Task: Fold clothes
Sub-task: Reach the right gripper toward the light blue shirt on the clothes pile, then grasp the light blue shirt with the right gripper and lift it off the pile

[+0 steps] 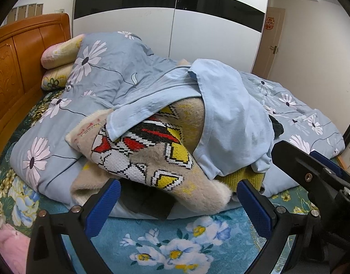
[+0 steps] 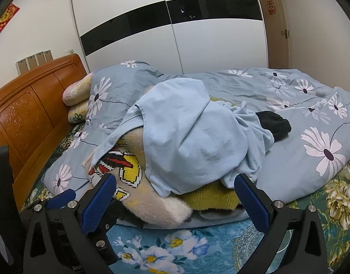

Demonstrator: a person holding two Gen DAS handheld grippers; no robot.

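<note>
A pile of clothes lies on the bed. A light blue shirt (image 1: 229,118) (image 2: 193,137) is draped on top. Under it is a fuzzy beige sweater with a red, yellow and black knit pattern (image 1: 152,159) (image 2: 129,171). A yellow knit garment (image 1: 245,178) (image 2: 211,196) and a black garment (image 2: 273,123) stick out from beneath. My left gripper (image 1: 178,193) is open and empty, just in front of the sweater. My right gripper (image 2: 175,189) is open and empty, in front of the pile; its arm also shows in the left wrist view (image 1: 316,178).
A blue floral duvet (image 2: 300,105) is bunched behind and around the pile. Pillows (image 1: 58,54) lean on the wooden headboard (image 1: 19,64) at left. A teal floral bedspread (image 1: 175,246) covers the near bed. A white wardrobe (image 2: 175,34) and a door (image 2: 275,27) stand behind.
</note>
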